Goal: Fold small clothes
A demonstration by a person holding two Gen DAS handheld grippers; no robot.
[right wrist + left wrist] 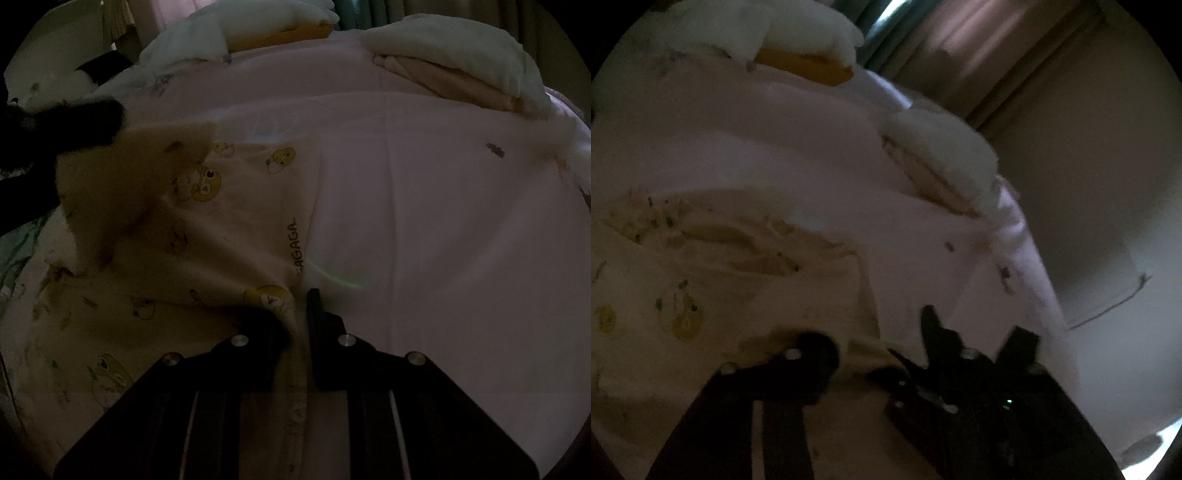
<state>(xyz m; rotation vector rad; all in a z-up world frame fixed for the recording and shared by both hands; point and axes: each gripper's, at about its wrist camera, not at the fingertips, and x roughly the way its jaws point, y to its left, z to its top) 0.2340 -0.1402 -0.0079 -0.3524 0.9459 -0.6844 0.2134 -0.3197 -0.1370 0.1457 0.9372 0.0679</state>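
A small cream garment [221,229] printed with yellow ducks lies spread on a pink bed sheet [443,221]. My right gripper [297,310] is shut on a pinched fold at the garment's near right edge, and the cloth drapes over its left finger. In the left wrist view the same garment [720,280] lies rumpled to the left. My left gripper [875,336] stands open, with a cream cloth edge lying loosely between its fingers. From the right wrist view the left gripper [74,122] shows as a dark shape at the garment's far left corner, beside a raised flap.
A folded white and peach blanket [461,62] lies at the bed's far right; it shows as the blanket [942,158] near the bed's edge. A white pillow [258,26] with a yellow piece under it lies at the far end. The bed drops off beside a pale wall [1089,184].
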